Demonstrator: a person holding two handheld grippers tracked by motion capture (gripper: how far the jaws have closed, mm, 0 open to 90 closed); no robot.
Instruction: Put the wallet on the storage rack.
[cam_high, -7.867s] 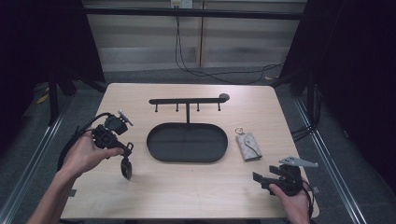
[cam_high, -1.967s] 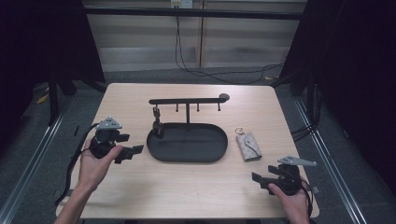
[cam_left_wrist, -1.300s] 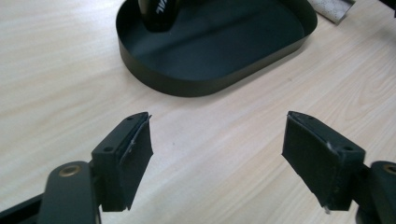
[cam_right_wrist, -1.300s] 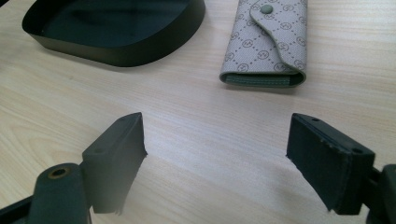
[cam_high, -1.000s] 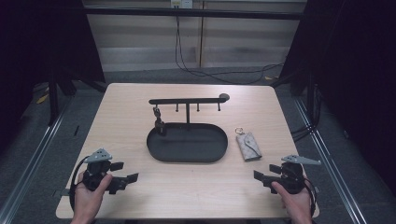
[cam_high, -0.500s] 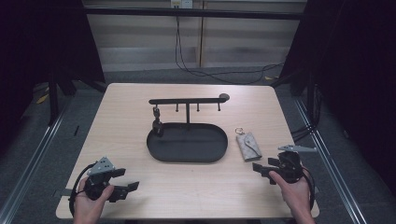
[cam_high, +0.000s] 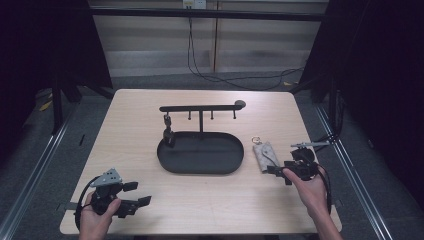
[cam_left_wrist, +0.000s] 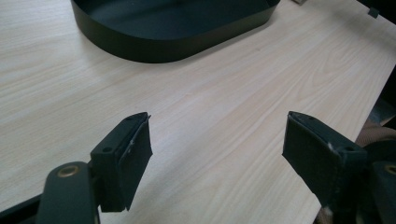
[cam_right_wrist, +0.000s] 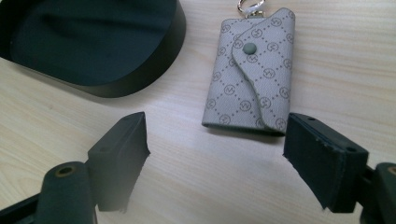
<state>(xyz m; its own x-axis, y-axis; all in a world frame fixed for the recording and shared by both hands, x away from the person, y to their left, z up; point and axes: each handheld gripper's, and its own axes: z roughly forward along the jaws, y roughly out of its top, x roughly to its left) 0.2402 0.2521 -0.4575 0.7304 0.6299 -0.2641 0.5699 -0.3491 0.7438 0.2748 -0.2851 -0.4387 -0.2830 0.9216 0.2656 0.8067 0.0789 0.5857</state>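
A grey patterned key pouch with a snap flap and a metal ring lies flat on the table, right of the black oval tray. My right gripper stands open just in front of the pouch, its jaws wide apart on either side of the pouch's near edge without touching it. A small dark object hangs from the left hook of the black rack over the tray. My left gripper is open and empty near the table's front left corner.
In the left gripper view, the tray wall lies ahead across bare wood. The table's right edge runs close by the right hand. Cables lie on the floor beyond the table.
My right gripper has moved forward and left toward the key pouch. My left gripper drew back from the tray to the front left corner, leaving the small dark object on the rack hook.
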